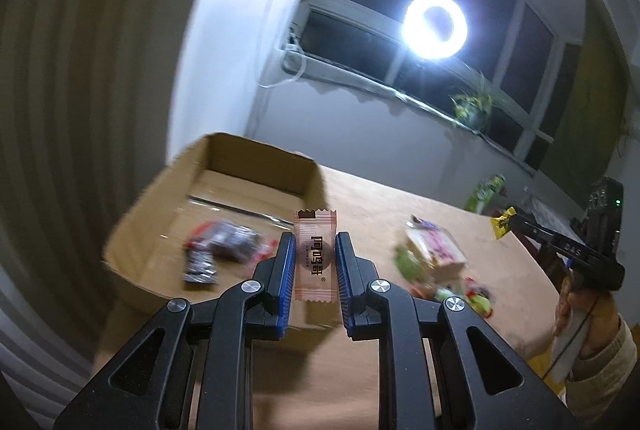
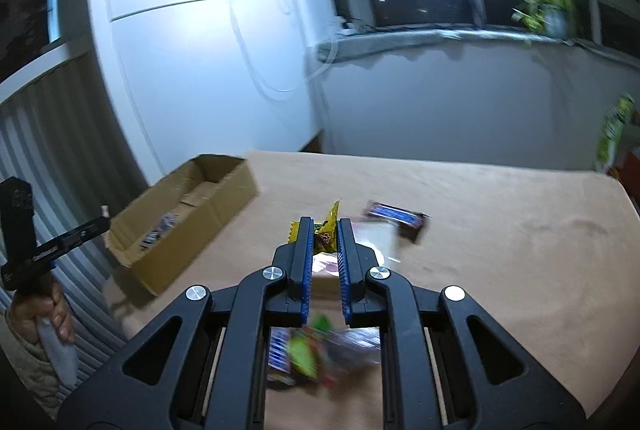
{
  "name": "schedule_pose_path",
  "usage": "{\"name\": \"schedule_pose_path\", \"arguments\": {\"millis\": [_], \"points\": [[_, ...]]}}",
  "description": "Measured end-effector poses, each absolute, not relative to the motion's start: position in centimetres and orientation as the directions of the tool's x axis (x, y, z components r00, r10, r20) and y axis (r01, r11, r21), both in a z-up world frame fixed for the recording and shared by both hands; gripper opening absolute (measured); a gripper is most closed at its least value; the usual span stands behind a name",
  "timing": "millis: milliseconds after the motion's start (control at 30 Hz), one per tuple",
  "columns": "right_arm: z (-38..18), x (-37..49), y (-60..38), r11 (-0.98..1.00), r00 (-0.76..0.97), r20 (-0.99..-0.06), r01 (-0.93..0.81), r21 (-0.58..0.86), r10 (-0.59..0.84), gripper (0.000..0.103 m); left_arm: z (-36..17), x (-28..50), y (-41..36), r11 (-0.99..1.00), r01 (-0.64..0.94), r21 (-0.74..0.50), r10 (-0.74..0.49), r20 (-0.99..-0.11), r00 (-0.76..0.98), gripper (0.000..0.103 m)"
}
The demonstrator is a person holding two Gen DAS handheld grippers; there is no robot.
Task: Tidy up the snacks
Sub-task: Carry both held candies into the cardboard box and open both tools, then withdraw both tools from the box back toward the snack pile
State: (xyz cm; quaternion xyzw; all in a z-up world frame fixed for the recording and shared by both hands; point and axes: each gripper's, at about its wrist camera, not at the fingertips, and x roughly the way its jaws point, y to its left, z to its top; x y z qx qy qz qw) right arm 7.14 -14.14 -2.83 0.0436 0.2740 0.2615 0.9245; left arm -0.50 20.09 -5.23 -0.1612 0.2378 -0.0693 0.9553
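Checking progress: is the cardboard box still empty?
No: dark-wrapped snack packets already lie on the floor of the cardboard box.

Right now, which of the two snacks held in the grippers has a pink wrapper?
The pink candy, held by the left gripper above the cardboard box. The right gripper holds a yellow packet instead.

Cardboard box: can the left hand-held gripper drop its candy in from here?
Probably yes. The left hand-held gripper holds the pink candy near the cardboard box, whose top is open, with nothing visible between.
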Motion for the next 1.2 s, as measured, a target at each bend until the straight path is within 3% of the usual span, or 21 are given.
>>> {"name": "schedule_pose_path", "arguments": {"millis": [400,433,467,533,600,800,900,1100,1200], "points": [[-2.1,8.2,4.6,0.666,0.515,-0.491,-0.718,0.2,0.703,0.012,-7.6,2.7,24.7,0.93,-0.019,-0.367,-0.17,-0.474,0.864,0.02],[-2.5,8.3,6.0,0.655,0.498,-0.508,-0.731,0.19,0.703,0.013,-7.8,2.8,24.8,0.931,-0.04,-0.364,-0.152,-0.485,0.861,0.029],[-3.1,8.5,7.6,0.645,0.475,-0.538,-0.744,0.177,0.696,0.016,-7.8,2.7,24.9,0.93,-0.056,-0.364,-0.14,-0.49,0.86,0.047],[-3.9,8.2,8.6,0.652,0.487,-0.547,-0.742,0.152,0.681,0.039,-7.8,2.0,25.0,0.927,-0.084,-0.366,-0.11,-0.479,0.871,0.07],[-4.3,7.5,8.4,0.663,0.509,-0.535,-0.736,0.135,0.674,0.052,-7.6,1.0,25.2,0.924,-0.091,-0.372,-0.097,-0.457,0.884,0.071],[-4.7,6.9,6.2,0.693,0.526,-0.544,-0.705,0.15,0.654,0.055,-7.5,-0.1,25.3,0.924,-0.119,-0.363,-0.071,-0.471,0.879,0.071],[-4.5,6.0,4.8,0.705,0.545,-0.53,-0.693,0.151,0.649,0.069,-7.2,-0.9,24.9,0.925,-0.127,-0.359,-0.063,-0.474,0.878,0.071],[-4.1,2.5,2.2,0.697,0.583,-0.426,-0.693,0.183,0.692,0.084,-6.9,-1.9,23.5,0.924,-0.12,-0.362,-0.078,-0.488,0.869,0.072],[-4.6,1.2,1.2,0.694,0.576,-0.423,-0.69,0.207,0.699,0.087,-6.7,-2.5,22.8,0.925,-0.11,-0.363,-0.089,-0.489,0.868,0.072]]}}
